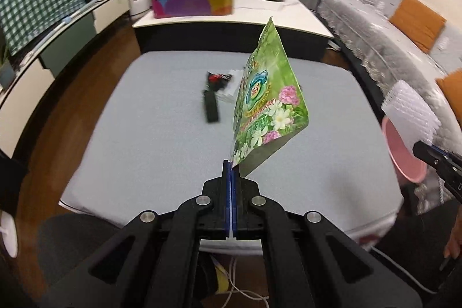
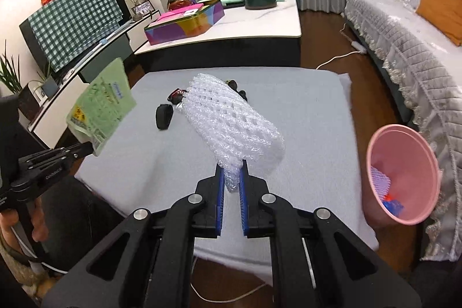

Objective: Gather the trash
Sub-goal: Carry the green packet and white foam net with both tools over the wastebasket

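Observation:
My left gripper is shut on the bottom corner of a green flowered pouch, which stands up above the grey table; the same pouch and left gripper show at the left of the right wrist view. My right gripper is shut on a white foam net sleeve, lifted over the table; that sleeve and right gripper appear at the right edge of the left wrist view. A pink bin stands beside the table's right side, some scraps in it. Black and red wrappers lie mid-table.
A second table behind holds a colourful box, bowls and a bag. A covered sofa runs along the right, a TV cabinet with a checked cloth along the left. Cables lie on the wooden floor.

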`<state>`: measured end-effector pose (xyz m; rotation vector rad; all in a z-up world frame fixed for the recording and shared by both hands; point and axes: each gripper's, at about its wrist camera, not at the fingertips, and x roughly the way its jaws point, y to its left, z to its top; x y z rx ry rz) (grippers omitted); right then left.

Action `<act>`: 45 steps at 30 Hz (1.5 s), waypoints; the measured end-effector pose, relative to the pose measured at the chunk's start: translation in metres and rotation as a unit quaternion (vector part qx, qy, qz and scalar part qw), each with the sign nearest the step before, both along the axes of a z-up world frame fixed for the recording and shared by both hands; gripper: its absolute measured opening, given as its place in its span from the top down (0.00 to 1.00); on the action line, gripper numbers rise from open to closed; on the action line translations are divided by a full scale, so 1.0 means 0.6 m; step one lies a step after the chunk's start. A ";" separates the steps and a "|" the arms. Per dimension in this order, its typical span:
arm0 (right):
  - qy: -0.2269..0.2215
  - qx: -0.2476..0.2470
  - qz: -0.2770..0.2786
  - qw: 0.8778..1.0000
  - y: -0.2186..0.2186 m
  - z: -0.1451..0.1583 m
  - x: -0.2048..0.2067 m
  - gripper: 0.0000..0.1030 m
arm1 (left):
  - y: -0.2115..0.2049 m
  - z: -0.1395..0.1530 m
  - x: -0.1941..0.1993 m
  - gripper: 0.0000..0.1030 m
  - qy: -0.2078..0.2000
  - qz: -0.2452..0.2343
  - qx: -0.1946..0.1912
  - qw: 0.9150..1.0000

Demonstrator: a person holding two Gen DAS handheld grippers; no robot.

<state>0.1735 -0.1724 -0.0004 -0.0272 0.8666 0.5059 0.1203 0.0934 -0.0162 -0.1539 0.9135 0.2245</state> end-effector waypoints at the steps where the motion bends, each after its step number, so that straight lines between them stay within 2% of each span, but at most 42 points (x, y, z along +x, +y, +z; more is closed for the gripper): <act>1: -0.003 -0.002 -0.003 1.000 -0.005 0.002 -0.013 0.90 | -0.012 -0.003 -0.009 1.00 0.000 -0.012 -0.006 1.000; 6: 0.000 -0.001 -0.022 1.000 -0.027 0.000 -0.076 0.90 | -0.073 -0.028 -0.023 1.00 0.021 -0.070 -0.021 0.997; 10: 0.011 -0.001 -0.031 0.999 -0.040 -0.013 -0.108 0.90 | -0.117 -0.026 -0.029 1.00 0.024 -0.113 -0.014 0.993; 18: 0.024 -0.005 -0.048 0.999 -0.067 -0.026 -0.125 0.90 | -0.150 -0.009 -0.045 1.00 0.010 -0.140 -0.005 0.990; 26: 0.034 0.008 -0.050 0.998 -0.078 -0.029 -0.114 0.90 | -0.162 -0.012 -0.034 1.00 0.018 -0.143 -0.003 0.990; 33: 0.037 0.021 -0.072 0.996 -0.107 -0.027 -0.081 0.90 | -0.189 -0.010 0.002 1.00 0.025 -0.160 0.002 0.987; 45: 0.018 0.023 -0.149 0.988 -0.209 -0.009 -0.005 0.90 | -0.293 0.006 0.118 1.00 0.027 -0.225 -0.014 0.974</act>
